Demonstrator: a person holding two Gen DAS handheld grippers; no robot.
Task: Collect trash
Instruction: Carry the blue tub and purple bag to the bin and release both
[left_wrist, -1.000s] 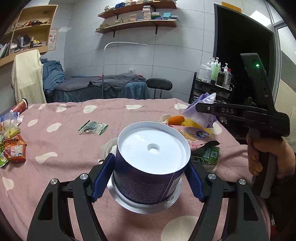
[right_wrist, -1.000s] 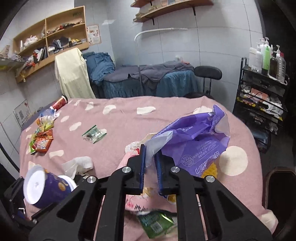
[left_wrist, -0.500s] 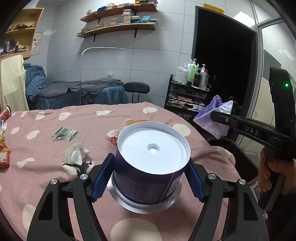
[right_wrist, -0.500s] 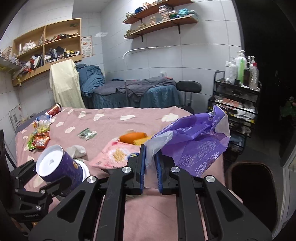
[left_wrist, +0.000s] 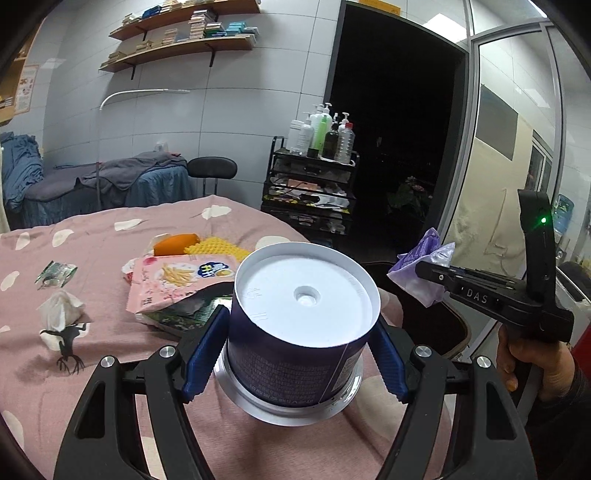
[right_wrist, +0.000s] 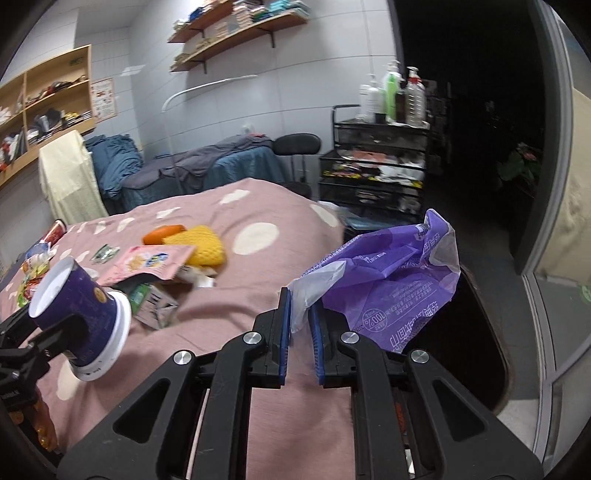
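Note:
My left gripper (left_wrist: 299, 350) is shut on a purple paper cup (left_wrist: 291, 362), which stands upside down with its white base up, above the pink spotted tablecloth (left_wrist: 110, 369). The same cup (right_wrist: 74, 306) shows at the left of the right wrist view. My right gripper (right_wrist: 300, 314) is shut on the clear edge of a crumpled purple plastic bag (right_wrist: 391, 291), which hangs past the table's right edge over a dark round bin (right_wrist: 480, 354). In the left wrist view, a hand holds the right gripper (left_wrist: 421, 271) with the bag (left_wrist: 421, 258) above that bin (left_wrist: 443, 328).
On the cloth lie a pink snack packet (left_wrist: 173, 280), an orange piece with yellow foam netting (left_wrist: 218, 247), a crumpled tissue (left_wrist: 59, 310) and a small green wrapper (left_wrist: 55, 273). A black trolley with bottles (left_wrist: 314, 192) and a stool (left_wrist: 212, 168) stand behind the table.
Both grippers have swung to the right along the table, each keeping its load. The right gripper and its purple bag have gone past the table edge, and the dark bin has come into view.

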